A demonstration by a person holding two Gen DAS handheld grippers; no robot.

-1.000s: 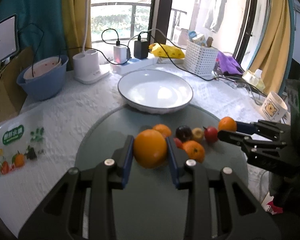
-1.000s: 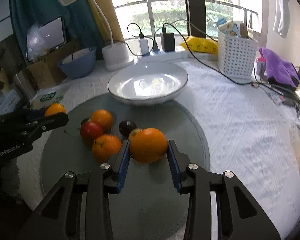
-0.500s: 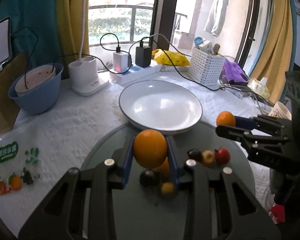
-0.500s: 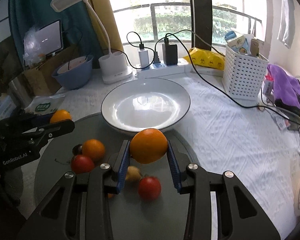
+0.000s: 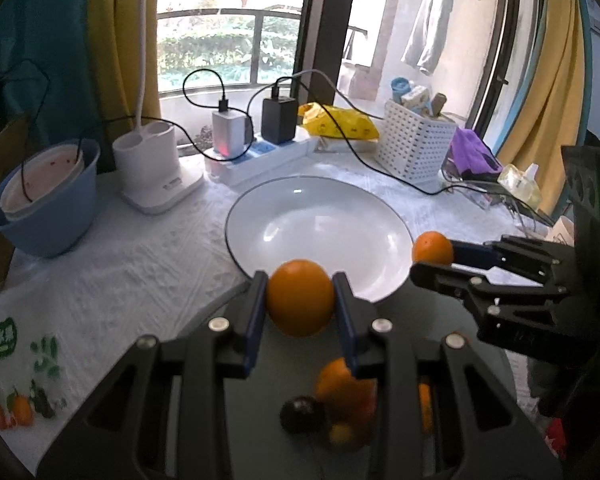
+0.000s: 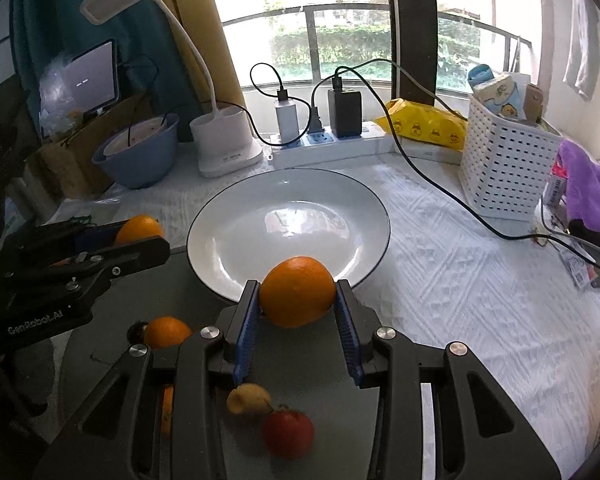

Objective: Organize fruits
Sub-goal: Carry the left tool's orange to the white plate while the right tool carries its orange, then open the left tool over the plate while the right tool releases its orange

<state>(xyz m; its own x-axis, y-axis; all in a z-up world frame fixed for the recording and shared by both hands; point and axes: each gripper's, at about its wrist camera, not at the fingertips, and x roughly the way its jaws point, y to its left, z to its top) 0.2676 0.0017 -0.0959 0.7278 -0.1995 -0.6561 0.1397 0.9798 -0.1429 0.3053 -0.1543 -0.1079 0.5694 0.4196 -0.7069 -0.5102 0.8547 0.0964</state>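
Observation:
My left gripper (image 5: 300, 292) is shut on a large orange (image 5: 300, 308), held just over the near rim of the white plate (image 5: 320, 224). My right gripper (image 6: 296, 300) is shut on another orange (image 6: 297, 286) at the plate's (image 6: 260, 236) near edge. Each gripper shows in the other's view: the right gripper (image 5: 424, 260) with its orange (image 5: 433, 247), the left gripper (image 6: 156, 236) with its orange (image 6: 139, 229). On the round grey board (image 6: 320, 368) below lie a loose orange (image 6: 167, 332), a yellow fruit (image 6: 248, 398), a red fruit (image 6: 288, 432) and a dark plum (image 5: 302, 414).
Behind the plate stand a blue bowl (image 5: 44, 208), a white lamp base (image 5: 156, 168), a power strip with chargers (image 5: 260, 156) and a white basket (image 5: 416, 144). A black cable (image 6: 440, 188) runs over the white cloth at the right. A printed fruit bag (image 5: 4, 360) lies at the left.
Both grippers have moved forward with their oranges, from over the loose fruit to the plate's near rim. The loose fruit now lies under and behind the fingers.

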